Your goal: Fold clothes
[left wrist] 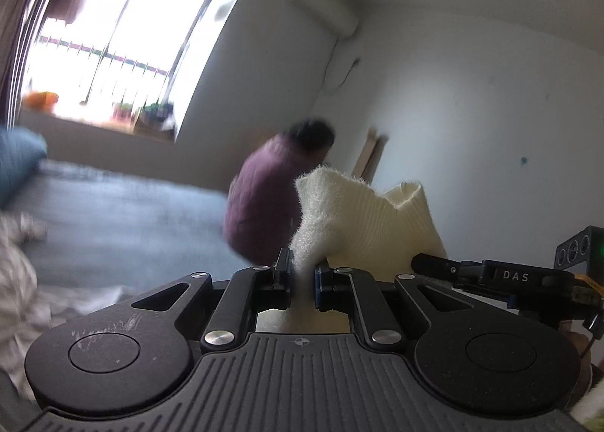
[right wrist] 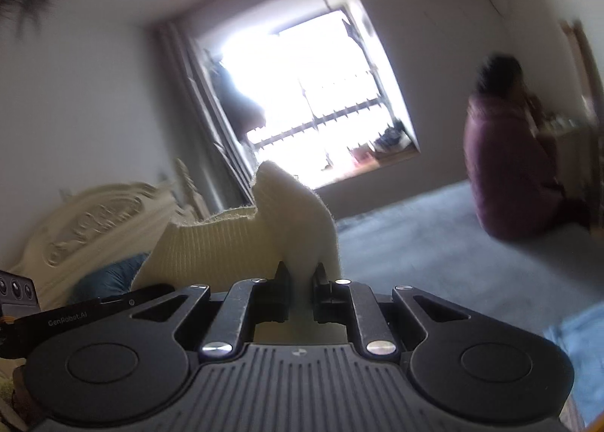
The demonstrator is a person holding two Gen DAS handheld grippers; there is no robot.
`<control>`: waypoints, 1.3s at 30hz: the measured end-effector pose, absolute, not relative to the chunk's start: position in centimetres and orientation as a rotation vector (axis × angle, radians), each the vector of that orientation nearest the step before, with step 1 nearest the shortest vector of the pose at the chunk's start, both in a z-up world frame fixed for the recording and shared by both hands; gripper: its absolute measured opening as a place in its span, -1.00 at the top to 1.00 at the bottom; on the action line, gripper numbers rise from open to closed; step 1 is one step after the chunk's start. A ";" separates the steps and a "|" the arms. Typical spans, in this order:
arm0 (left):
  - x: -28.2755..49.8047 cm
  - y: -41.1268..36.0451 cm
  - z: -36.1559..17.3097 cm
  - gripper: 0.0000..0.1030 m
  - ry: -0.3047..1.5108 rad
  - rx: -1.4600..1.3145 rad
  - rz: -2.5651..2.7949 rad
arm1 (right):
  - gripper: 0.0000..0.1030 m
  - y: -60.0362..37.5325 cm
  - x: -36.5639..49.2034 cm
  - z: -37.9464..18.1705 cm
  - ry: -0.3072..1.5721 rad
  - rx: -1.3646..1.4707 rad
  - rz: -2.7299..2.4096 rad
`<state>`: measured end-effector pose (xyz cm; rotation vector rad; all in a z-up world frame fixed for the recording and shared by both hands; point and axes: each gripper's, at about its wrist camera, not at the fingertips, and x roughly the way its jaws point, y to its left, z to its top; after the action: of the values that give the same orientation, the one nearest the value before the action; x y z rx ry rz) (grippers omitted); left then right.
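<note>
A cream ribbed knit garment (left wrist: 362, 220) is held up in the air between both grippers. My left gripper (left wrist: 302, 273) is shut on one fuzzy edge of it. My right gripper (right wrist: 301, 277) is shut on another part of the same garment (right wrist: 234, 247), which rises above the fingers. The right gripper also shows at the right edge of the left wrist view (left wrist: 490, 275), and the left gripper shows at the left edge of the right wrist view (right wrist: 56, 311). Most of the garment hangs below and is hidden by the gripper bodies.
A bed with a blue-grey sheet (left wrist: 124, 220) lies below. A person in a purple top (left wrist: 264, 198) sits at its far side. A blue pillow (left wrist: 19, 164), a cream carved headboard (right wrist: 90, 220), crumpled light clothes (left wrist: 19, 281) and a bright window (right wrist: 313, 99) are around.
</note>
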<state>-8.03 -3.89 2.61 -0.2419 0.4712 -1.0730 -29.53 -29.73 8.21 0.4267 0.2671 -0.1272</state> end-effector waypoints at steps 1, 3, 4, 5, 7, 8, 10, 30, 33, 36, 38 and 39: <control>-7.1 -4.6 2.0 0.83 0.486 -0.239 -1.064 | 0.74 -30.3 -28.9 7.4 0.286 0.431 -0.135; -5.3 -6.4 1.0 0.83 0.503 -0.216 -1.030 | 0.74 -31.5 -27.3 6.1 0.309 0.438 -0.142; -4.2 -7.3 0.5 0.83 0.516 -0.208 -1.014 | 0.74 -32.4 -26.2 5.5 0.317 0.442 -0.137; -3.0 -8.3 0.0 0.83 0.525 -0.198 -0.995 | 0.74 -33.2 -25.3 4.9 0.324 0.446 -0.131; -0.8 -10.1 -1.0 0.83 0.534 -0.159 -0.947 | 0.74 -34.6 -23.2 3.6 0.335 0.458 -0.111; 0.6 -11.2 -1.5 0.83 0.544 -0.150 -0.923 | 0.74 -35.7 -21.7 2.8 0.339 0.463 -0.096; 3.7 -13.3 -2.7 0.83 0.557 -0.137 -0.876 | 0.74 -37.9 -18.2 1.3 0.351 0.458 -0.064; 27.6 -25.8 -33.9 0.24 0.863 0.144 -0.498 | 0.59 -51.4 17.9 -31.5 0.692 0.483 -0.027; 29.4 -24.9 -37.5 0.16 0.991 0.109 -0.420 | 0.14 -51.9 20.6 -36.0 0.767 0.495 -0.110; 29.5 -23.0 -37.5 0.02 1.009 0.025 -0.385 | 0.12 -54.0 21.5 -39.1 0.842 0.586 -0.190; 29.1 -21.4 -35.9 -0.03 1.002 -0.028 -0.391 | 0.07 -55.4 20.5 -38.7 0.814 0.658 -0.187; 28.7 -20.5 -34.7 -0.07 0.995 -0.048 -0.402 | 0.02 -55.9 19.7 -37.9 0.796 0.676 -0.181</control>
<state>28.70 -20.47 -34.67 -0.0481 0.9949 -0.4024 19.71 -55.91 -37.92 0.6764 0.7956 -0.1806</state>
